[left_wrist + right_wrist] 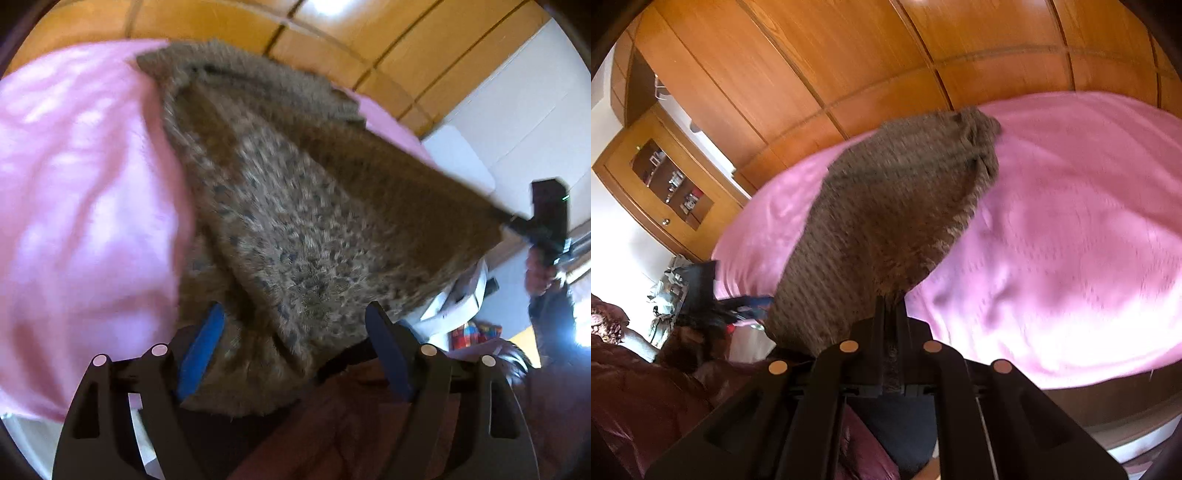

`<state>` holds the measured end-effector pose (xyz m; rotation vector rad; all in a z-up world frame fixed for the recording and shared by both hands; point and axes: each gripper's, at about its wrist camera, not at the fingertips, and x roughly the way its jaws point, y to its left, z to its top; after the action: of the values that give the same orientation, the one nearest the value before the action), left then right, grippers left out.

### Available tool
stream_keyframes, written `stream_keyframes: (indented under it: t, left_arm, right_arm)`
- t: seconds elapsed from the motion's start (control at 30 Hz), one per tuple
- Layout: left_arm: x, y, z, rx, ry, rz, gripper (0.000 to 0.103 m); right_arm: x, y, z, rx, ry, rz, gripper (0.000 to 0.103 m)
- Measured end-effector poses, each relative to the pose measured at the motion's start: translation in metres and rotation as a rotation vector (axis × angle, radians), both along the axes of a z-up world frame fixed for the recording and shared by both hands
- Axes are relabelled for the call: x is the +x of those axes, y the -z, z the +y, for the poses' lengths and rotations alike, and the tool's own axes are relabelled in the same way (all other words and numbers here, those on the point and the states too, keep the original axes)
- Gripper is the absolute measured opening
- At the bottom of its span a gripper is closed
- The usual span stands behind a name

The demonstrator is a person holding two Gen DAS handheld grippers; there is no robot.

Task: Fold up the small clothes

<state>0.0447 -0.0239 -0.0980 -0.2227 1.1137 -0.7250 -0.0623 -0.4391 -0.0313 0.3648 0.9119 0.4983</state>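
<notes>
A: Quick status, near first?

B: My left tongs [295, 354] stand apart, blue pads [201, 354] clear of the cloth; the furry garment [295, 221] hangs between them, not pinched. My right tongs [891, 295] are together, clamped on one corner of that garment [886, 206], lifting it above the pink bed [1071, 240]. The far end looks to trail on the bed.

A: How will it handle?

B: Soft, floppy, a bit bulky, fuzzy so it probably won't slip. I'd say take the free lower corner with the left, near the edge, so it hangs flat.

A: Anything unclear?

B: Motion blur all over. Can't tell what kind of garment, or where sleeves or hems are. Lower folds bunch behind my left tongs. Wooden wardrobe [849, 55] behind the bed
</notes>
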Motion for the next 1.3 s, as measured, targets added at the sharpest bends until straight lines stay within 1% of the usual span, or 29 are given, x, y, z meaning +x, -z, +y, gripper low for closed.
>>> stream_keyframes:
  t: [0.03,0.07,0.1,0.13,0.17,0.23,0.27,0.3,0.33,0.37,0.4,0.47,0.57,0.6,0.63,0.67,0.7,0.8,0.83,0.87,0.9,0.93,0.97,1.0,1.07,1.1,1.17,1.23,1.3]
  left_arm:
    - [0.002,0.008,-0.004,0.014,0.015,0.015,0.055]
    - [0.005,0.012,-0.011,0.043,0.032,0.025,0.022]
    - [0.007,0.013,-0.018,0.093,0.053,0.014,0.008]
    - [0.008,0.008,-0.017,0.083,0.063,0.008,0.006]
    - [0.009,-0.007,-0.009,-0.003,0.061,0.002,0.006]
    - [0.006,-0.040,0.011,-0.133,0.035,-0.032,0.006]
    - [0.003,-0.064,0.031,-0.230,0.007,-0.059,0.005]
    - [0.000,-0.078,0.046,-0.283,-0.012,-0.079,0.005]
    - [-0.002,-0.090,0.060,-0.322,-0.035,-0.098,0.005]
    - [-0.004,-0.096,0.072,-0.338,-0.055,-0.108,0.005]
    - [-0.004,-0.095,0.080,-0.321,-0.070,-0.109,0.005]
    - [0.000,-0.073,0.082,-0.269,-0.091,-0.050,0.005]
    - [0.002,-0.023,0.065,-0.121,-0.075,0.044,0.005]
    - [0.002,-0.005,0.061,-0.103,-0.074,0.086,0.005]
    - [0.001,0.009,0.061,-0.092,-0.076,0.114,0.005]
    - [0.000,0.015,0.060,-0.083,-0.077,0.121,0.005]
    - [-0.001,0.022,0.060,-0.074,-0.085,0.127,0.005]
    - [-0.005,0.023,0.065,-0.097,-0.105,0.121,0.005]
    - [-0.005,0.020,0.065,-0.106,-0.125,0.114,0.006]
    - [-0.004,0.019,0.070,-0.121,-0.137,0.111,0.010]
    - [-0.003,0.018,0.074,-0.143,-0.152,0.104,0.015]
    - [-0.002,0.017,0.077,-0.157,-0.171,0.097,0.028]
    - [-0.002,0.015,0.076,-0.164,-0.186,0.096,0.033]
    - [0.001,0.017,0.075,-0.172,-0.194,0.103,0.033]
    - [0.000,0.017,0.070,-0.153,-0.153,0.115,0.033]
    - [-0.004,0.016,0.068,-0.145,-0.129,0.108,0.033]
    - [-0.009,0.013,0.071,-0.135,-0.114,0.100,0.033]
    - [-0.010,0.019,0.078,-0.129,-0.141,0.120,0.033]
    - [-0.007,0.027,0.082,-0.167,-0.158,0.151,0.034]
  right_arm:
    - [0.000,-0.004,0.002,0.000,0.000,-0.011,0.005]
    - [-0.001,-0.005,0.002,-0.001,0.000,-0.017,0.005]
    - [0.000,-0.009,0.003,-0.008,0.000,-0.026,0.005]
    - [0.001,-0.014,0.003,-0.017,-0.001,-0.034,0.005]
    - [0.000,-0.016,0.000,-0.024,-0.003,-0.041,0.005]
    - [-0.004,-0.026,-0.004,-0.037,0.003,-0.064,0.005]
    - [-0.007,-0.033,-0.009,-0.018,0.008,-0.083,0.005]
    - [-0.009,-0.037,-0.012,0.007,0.010,-0.097,0.004]
    - [-0.010,-0.038,-0.014,0.034,0.008,-0.110,0.000]
    - [-0.011,-0.038,-0.017,0.050,0.005,-0.118,0.000]
    - [-0.010,-0.033,-0.018,0.045,0.009,-0.102,0.000]
    - [-0.004,-0.015,-0.015,0.016,0.006,-0.048,0.000]
    - [0.006,0.023,-0.006,-0.065,0.002,0.063,0.003]
    - [0.006,0.036,-0.007,-0.077,0.007,0.097,0.008]
    - [0.006,0.045,-0.007,-0.099,0.025,0.117,0.040]
    - [0.007,0.054,-0.008,-0.120,0.044,0.135,0.062]
    - [0.008,0.063,-0.010,-0.120,0.067,0.145,0.078]
    - [0.021,0.088,-0.009,-0.085,0.099,0.173,0.078]
    - [0.025,0.095,-0.007,-0.081,0.103,0.178,0.078]
    - [0.029,0.102,-0.003,-0.077,0.102,0.189,0.076]
    - [0.035,0.112,0.001,-0.082,0.099,0.211,0.067]
    - [0.039,0.120,0.006,-0.098,0.087,0.231,0.043]
    - [0.043,0.127,0.012,-0.125,0.069,0.252,0.030]
    - [0.044,0.131,0.017,-0.158,0.055,0.261,0.007]
    - [0.037,0.122,0.015,-0.166,0.029,0.238,0.007]
    - [0.028,0.109,0.009,-0.171,0.021,0.200,0.006]
    - [0.016,0.096,-0.010,-0.158,0.042,0.179,0.006]
    - [0.015,0.101,-0.029,-0.180,0.099,0.213,0.001]
    - [0.020,0.117,-0.033,-0.167,0.110,0.265,0.002]
